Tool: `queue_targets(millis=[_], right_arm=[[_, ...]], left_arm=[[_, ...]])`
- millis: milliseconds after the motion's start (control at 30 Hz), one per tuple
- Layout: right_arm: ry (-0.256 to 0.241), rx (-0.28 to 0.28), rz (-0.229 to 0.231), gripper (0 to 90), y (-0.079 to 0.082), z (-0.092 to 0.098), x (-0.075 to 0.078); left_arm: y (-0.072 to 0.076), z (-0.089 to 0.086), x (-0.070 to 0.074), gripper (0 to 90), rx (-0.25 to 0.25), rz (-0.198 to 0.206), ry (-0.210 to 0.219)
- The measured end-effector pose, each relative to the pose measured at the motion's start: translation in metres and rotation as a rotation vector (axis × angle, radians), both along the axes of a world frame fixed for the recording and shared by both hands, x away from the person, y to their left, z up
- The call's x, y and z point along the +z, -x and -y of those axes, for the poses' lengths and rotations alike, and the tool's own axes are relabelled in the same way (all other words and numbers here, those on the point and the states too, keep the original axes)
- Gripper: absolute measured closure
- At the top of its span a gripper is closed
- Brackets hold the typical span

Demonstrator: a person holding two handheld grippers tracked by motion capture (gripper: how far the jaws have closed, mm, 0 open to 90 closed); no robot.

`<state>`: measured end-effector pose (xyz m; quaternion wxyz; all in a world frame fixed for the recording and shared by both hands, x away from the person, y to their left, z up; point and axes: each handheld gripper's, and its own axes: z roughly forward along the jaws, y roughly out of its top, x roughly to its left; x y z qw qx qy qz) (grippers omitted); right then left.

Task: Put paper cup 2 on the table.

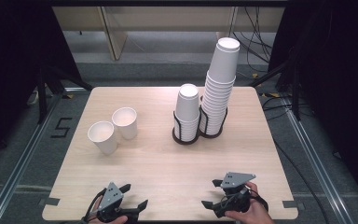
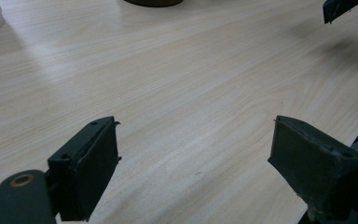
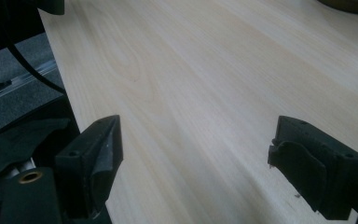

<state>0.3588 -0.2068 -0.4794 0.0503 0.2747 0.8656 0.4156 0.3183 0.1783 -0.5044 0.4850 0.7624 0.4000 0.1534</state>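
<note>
**Both grippers parked at the near edge, cups untouched**

In the high view we hold our left gripper point(image 1: 136, 196) at the lower left of the frame and our right gripper point(image 1: 209, 192) at the lower right, both low over the near edge of the tabletop point(image 1: 158, 158). Each carries a grey three-cornered plate on top. Their jaws point inward, toward each other, with bare wood between them.

In the left gripper view our left gripper point(image 2: 196, 144) has its jaws spread wide apart, with nothing but pale wood grain between them. In the right gripper view our right gripper point(image 3: 196, 142) stands the same way, jaws well apart and holding nothing, with the tabletop's edge and dark floor at the left of the frame.

The things nearest our hands are two loose paper cups point(image 1: 113, 130), standing upright with mouths up in the left middle of the high view, just beside each other and well apart from both grippers. Farther right, near the centre of the frame, a short stack of cups point(image 1: 187, 107) sits in a black wire holder point(image 1: 185, 136). Touching it on the right, a tall stack of cups point(image 1: 220, 84) rises from a second holder and leans slightly to the right at its top.
</note>
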Motion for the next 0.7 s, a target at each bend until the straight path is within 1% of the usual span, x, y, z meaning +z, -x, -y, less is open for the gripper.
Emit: queue_targets(millis=[33,67,100,167,200,300,333,367,567,600,633,667,700], right_arm=[[0.002,0.005,0.008,17.3,0.0004,0.0011,-0.0005],[0.000,-0.011,-0.006,17.3,0.0030,0.0019,-0.0005],[-0.002,-0.002,-0.001,17.3,0.0038,0.0027,-0.0011],[0.001,-0.012,-0.006,17.3,0.0064,0.0043,-0.0021],[0.002,-0.007,0.000,17.3,0.0067,0.0050,-0.0028],[0.008,-0.006,-0.012,17.3,0.0077,0.0057,-0.0043],[0.008,-0.009,-0.008,17.3,0.0076,0.0053,-0.0052],[0.008,-0.014,-0.020,17.3,0.0082,0.0044,-0.0059],[0.028,0.012,-0.018,17.2,0.0076,0.0015,-0.0093],[0.029,0.008,-0.014,17.0,0.0071,0.0017,-0.0096],[0.030,-0.003,-0.022,16.8,0.0072,0.0027,-0.0093],[0.029,0.002,-0.013,16.7,0.0055,0.0037,-0.0098],[0.027,-0.011,-0.017,16.6,0.0042,0.0054,-0.0099]], left_arm=[[0.0000,-0.0004,0.0002,14.6,-0.005,0.000,-0.006],[0.0001,-0.0004,0.0005,14.6,-0.004,-0.001,-0.007],[0.0005,-0.0004,0.0010,14.7,-0.001,0.000,-0.013],[0.0004,-0.0004,0.0012,14.6,-0.002,0.000,-0.014],[0.0003,-0.0003,0.0013,14.6,-0.003,0.001,-0.013],[0.0000,-0.0004,0.0016,14.6,-0.004,0.001,-0.010],[-0.0004,-0.0003,0.0012,14.6,-0.007,0.000,-0.002],[-0.0004,-0.0004,0.0013,14.6,-0.006,-0.001,-0.004],[-0.0012,0.0001,0.0009,14.6,-0.009,0.000,0.003],[-0.0016,0.0001,0.0008,14.6,-0.006,0.001,0.006],[-0.0020,0.0004,0.0005,14.6,-0.002,0.000,0.012],[-0.0025,-0.0006,0.0009,14.6,0.001,-0.005,-0.001],[-0.0032,-0.0001,-0.0001,14.6,0.005,-0.006,0.014]])
